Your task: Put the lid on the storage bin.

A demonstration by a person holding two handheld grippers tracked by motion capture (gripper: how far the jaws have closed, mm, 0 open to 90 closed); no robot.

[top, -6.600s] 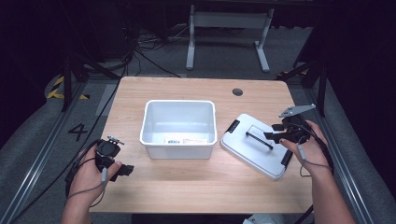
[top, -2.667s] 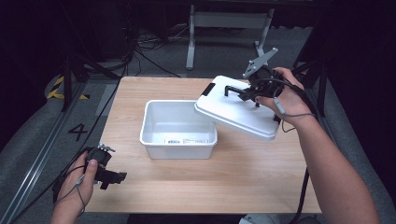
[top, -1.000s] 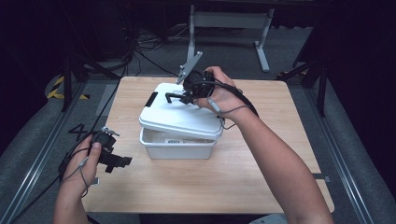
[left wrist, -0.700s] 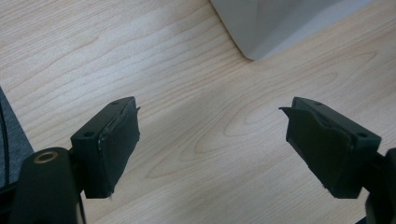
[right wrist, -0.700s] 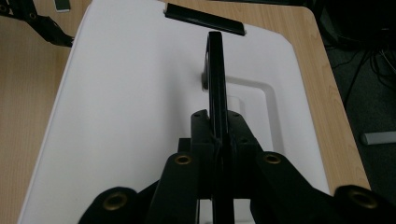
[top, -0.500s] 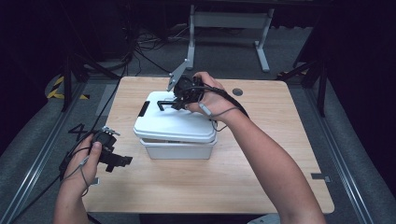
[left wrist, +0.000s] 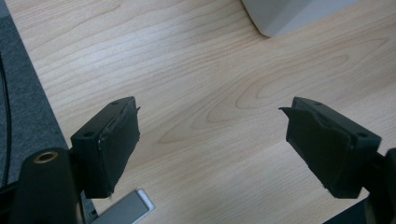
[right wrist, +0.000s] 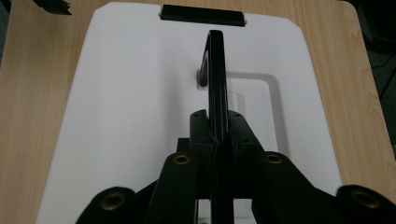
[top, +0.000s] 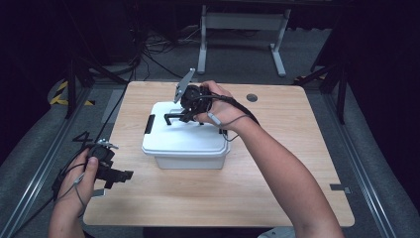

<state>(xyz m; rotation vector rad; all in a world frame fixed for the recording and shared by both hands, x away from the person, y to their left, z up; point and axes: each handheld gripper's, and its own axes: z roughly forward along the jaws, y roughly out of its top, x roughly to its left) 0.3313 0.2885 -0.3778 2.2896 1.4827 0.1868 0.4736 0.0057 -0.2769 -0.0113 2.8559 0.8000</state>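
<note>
One light, stiff lid (top: 185,141) on bin (top: 188,161); right hand-held gripper (right wrist: 217,128) clamps its thin handle (right wrist: 215,70); left hand-held gripper (left wrist: 212,144) gapes empty.

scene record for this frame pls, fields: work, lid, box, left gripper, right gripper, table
work: putting the lid on the box
lid: white lid on top of the box, black handle raised
box: white box, mid-table, covered
left gripper: left gripper open, over bare wood, apart from the box
right gripper: right gripper shut on the handle
table: light wooden table
</note>
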